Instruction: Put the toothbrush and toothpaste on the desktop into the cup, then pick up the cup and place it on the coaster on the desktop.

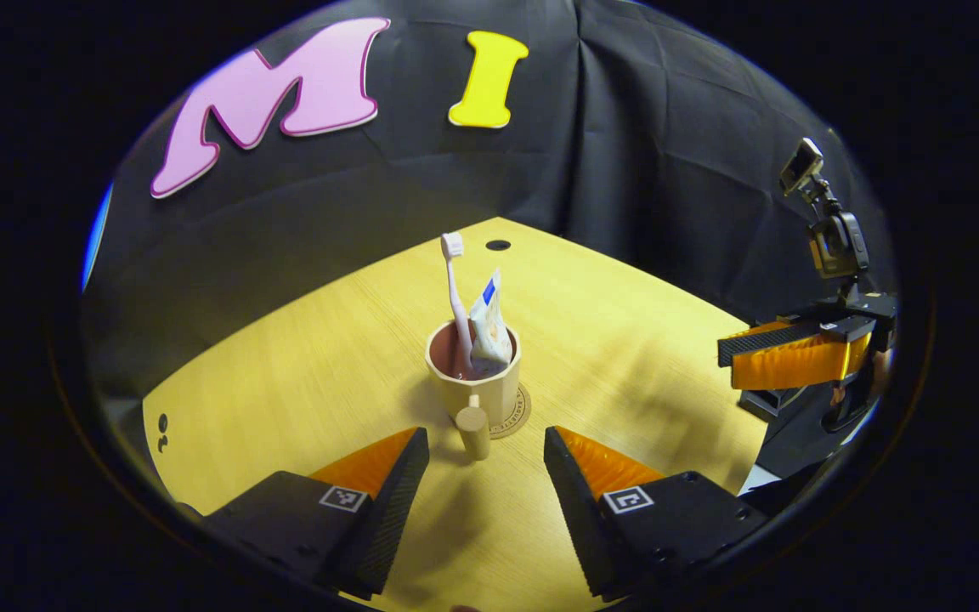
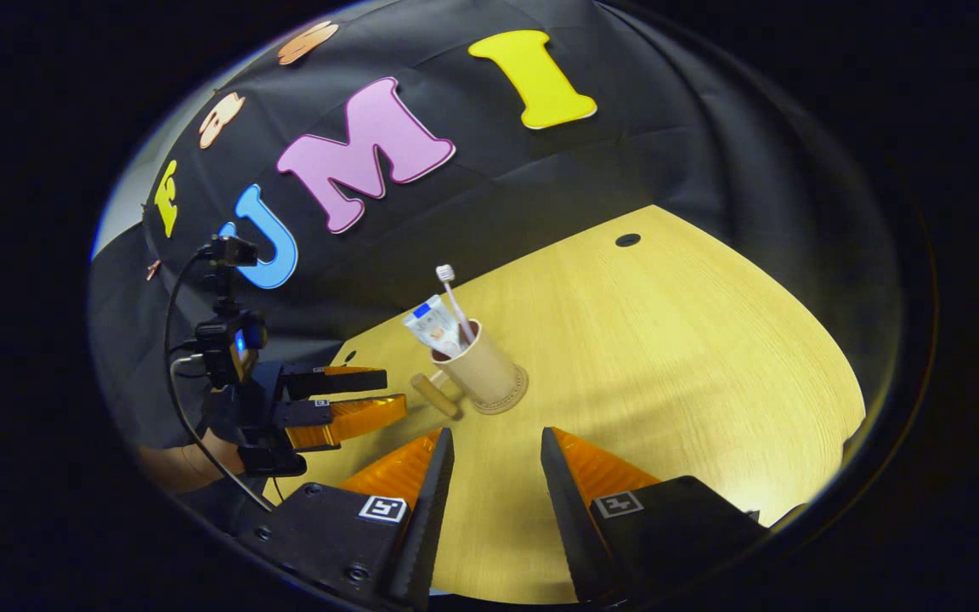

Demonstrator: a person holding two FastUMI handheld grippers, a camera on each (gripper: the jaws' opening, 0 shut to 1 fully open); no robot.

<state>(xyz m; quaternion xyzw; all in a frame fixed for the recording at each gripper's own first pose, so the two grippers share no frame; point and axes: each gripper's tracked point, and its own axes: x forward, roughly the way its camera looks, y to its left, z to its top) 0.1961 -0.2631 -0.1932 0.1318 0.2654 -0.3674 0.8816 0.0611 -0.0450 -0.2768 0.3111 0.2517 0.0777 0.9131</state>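
A beige cup (image 1: 479,382) with a peg-like handle (image 1: 473,431) stands upright on a round coaster (image 1: 519,415) on the wooden desktop (image 1: 302,374). A pink toothbrush (image 1: 455,297) and a white toothpaste tube (image 1: 489,327) stand inside it. My left gripper (image 1: 486,463) is open just short of the handle, touching nothing. In the right gripper view the cup (image 2: 481,370) sits on the coaster (image 2: 513,395) with the toothbrush (image 2: 454,306) and toothpaste (image 2: 432,325) in it. My right gripper (image 2: 496,463) is open, a short way back from the cup.
The right gripper (image 1: 795,357) hangs at the right edge of the left gripper view, above the desk's side. The left gripper (image 2: 328,408), held by a hand, shows at the left of the right gripper view. A cable hole (image 1: 498,245) marks the far corner.
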